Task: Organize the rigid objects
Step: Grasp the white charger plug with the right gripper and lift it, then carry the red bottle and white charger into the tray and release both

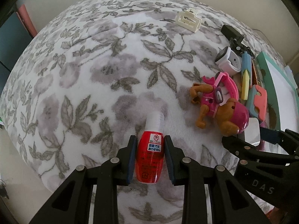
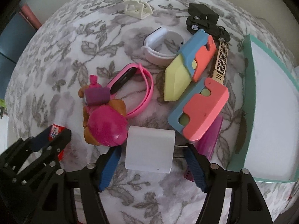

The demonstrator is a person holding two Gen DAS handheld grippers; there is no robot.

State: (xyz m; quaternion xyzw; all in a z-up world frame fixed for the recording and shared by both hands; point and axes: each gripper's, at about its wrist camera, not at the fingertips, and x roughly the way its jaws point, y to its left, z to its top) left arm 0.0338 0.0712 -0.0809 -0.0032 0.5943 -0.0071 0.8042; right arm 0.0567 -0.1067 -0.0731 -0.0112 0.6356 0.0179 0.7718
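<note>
My left gripper has its jaws around a red bottle with a white cap that lies on the floral blanket; the pads sit close on both sides of it. My right gripper is open around a white plug adapter, with gaps on both sides. A pink and brown toy dog lies just left of the adapter. The teal-rimmed white tray is at the right.
Near the tray lie two blue, coral and yellow toys, a pink watch band, a white smartwatch, a black toy car, a cream hair claw and a purple object.
</note>
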